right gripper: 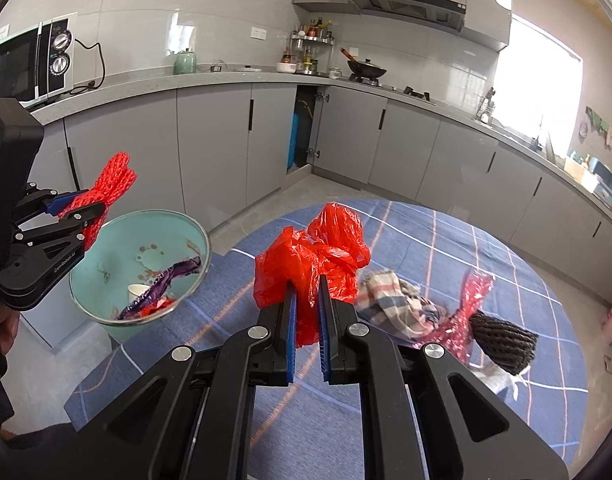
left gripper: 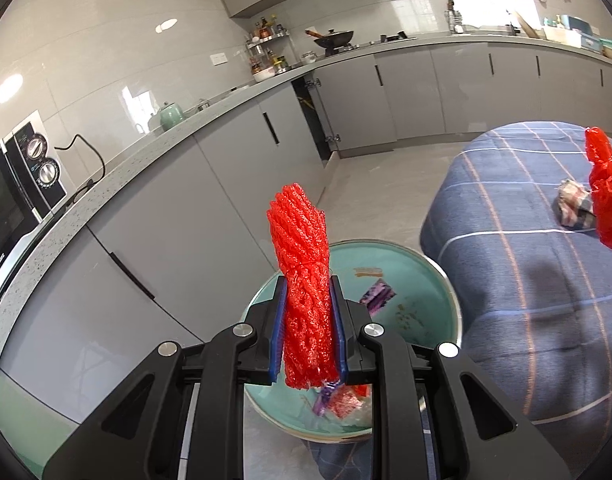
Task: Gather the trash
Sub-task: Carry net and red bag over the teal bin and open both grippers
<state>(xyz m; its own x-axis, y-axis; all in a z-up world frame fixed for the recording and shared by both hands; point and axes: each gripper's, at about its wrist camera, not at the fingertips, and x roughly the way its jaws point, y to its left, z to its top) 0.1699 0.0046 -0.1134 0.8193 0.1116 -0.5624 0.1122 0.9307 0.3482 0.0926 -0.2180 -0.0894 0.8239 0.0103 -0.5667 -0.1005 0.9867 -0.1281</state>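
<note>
My left gripper (left gripper: 307, 292) is shut on a red foam net sleeve (left gripper: 302, 252), which hangs over a teal trash bin (left gripper: 422, 300). The bin holds a purple wrapper (left gripper: 380, 296) and other scraps. From the right wrist view the left gripper (right gripper: 82, 208) shows with the red net (right gripper: 114, 178) above the teal bin (right gripper: 102, 256). My right gripper (right gripper: 306, 288) is shut on a crumpled red plastic bag (right gripper: 318, 256) above the blue plaid tablecloth (right gripper: 526, 264). That bag (left gripper: 608, 196) also shows at the right edge of the left wrist view.
On the table (left gripper: 506, 240) lie a plaid cloth (right gripper: 394, 304), a red clear wrapper (right gripper: 466, 304), a black foam net (right gripper: 504, 340) and a white scrap (right gripper: 502, 380). Grey cabinets (right gripper: 214, 148) and a counter with a microwave (right gripper: 30, 64) ring the room. One cabinet door (right gripper: 306, 132) stands open.
</note>
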